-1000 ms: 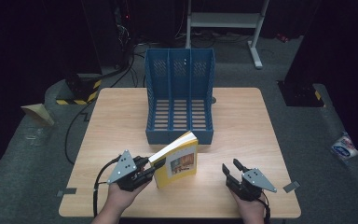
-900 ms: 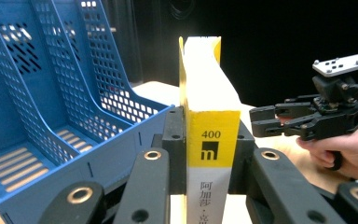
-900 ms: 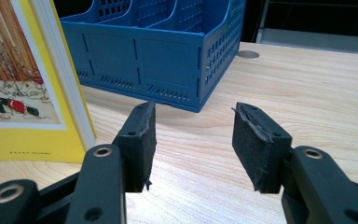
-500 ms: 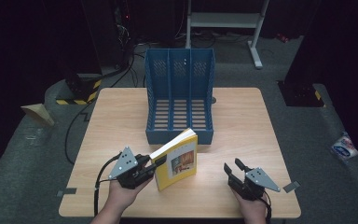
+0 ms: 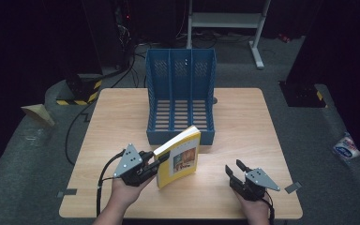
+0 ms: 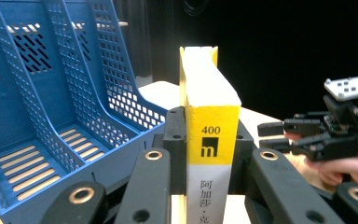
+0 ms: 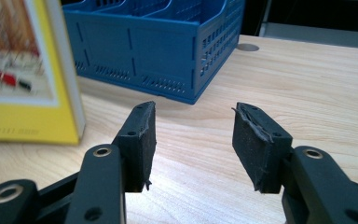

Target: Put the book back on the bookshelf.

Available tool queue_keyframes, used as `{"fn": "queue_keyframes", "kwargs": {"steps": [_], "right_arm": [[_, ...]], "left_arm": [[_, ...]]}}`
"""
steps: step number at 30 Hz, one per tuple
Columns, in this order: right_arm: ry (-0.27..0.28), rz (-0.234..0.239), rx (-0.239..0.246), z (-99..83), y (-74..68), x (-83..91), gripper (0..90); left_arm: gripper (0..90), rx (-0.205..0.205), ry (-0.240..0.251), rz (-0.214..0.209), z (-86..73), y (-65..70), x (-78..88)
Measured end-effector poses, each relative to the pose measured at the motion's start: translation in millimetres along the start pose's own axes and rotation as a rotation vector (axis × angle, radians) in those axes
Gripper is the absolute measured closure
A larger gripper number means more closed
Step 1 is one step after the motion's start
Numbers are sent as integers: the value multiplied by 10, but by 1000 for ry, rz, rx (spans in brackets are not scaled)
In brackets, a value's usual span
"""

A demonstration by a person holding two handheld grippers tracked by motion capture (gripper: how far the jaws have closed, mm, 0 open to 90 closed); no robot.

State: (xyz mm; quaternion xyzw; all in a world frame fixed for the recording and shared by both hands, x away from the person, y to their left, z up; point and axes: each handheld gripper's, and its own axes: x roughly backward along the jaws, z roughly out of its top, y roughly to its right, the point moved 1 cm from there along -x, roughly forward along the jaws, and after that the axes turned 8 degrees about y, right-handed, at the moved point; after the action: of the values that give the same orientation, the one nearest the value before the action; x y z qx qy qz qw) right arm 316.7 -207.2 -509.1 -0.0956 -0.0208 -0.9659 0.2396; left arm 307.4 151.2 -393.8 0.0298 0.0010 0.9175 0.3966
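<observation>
A yellow paperback book (image 5: 182, 157) stands tilted on its lower edge on the wooden table (image 5: 243, 122), just in front of the blue three-slot file rack (image 5: 180, 101). My left gripper (image 5: 161, 159) is shut on the book's spine side. In the left gripper view the jaws clamp the yellow and white spine (image 6: 212, 121), with the rack (image 6: 51, 116) to the left. My right gripper (image 5: 235, 168) rests at the table's front right, open with nothing between its pads (image 7: 193, 140). From there the book (image 7: 23, 79) lies left and the rack (image 7: 158, 51) ahead.
Bare tabletop lies right of the rack and between the two hands. Black cables (image 5: 75, 136) run off the table's left side. On the floor are a cardboard wedge (image 5: 38, 115) at left and a white packet (image 5: 346, 147) at right. A metal stand (image 5: 225, 21) is behind.
My left gripper and the book have crept slightly toward the rack. The right gripper has stayed where it was.
</observation>
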Motion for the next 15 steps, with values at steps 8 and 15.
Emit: {"fn": "queue_keyframes", "kwargs": {"steps": [8, 15], "right_arm": [[13, 14, -13, 16, 27, -1, 493], [26, -3, -10, 61, 28, 37, 493]], "left_arm": [[761, 30, 0, 38, 49, -4, -8], [762, 5, 8, 73, 175, -3, 62]]}}
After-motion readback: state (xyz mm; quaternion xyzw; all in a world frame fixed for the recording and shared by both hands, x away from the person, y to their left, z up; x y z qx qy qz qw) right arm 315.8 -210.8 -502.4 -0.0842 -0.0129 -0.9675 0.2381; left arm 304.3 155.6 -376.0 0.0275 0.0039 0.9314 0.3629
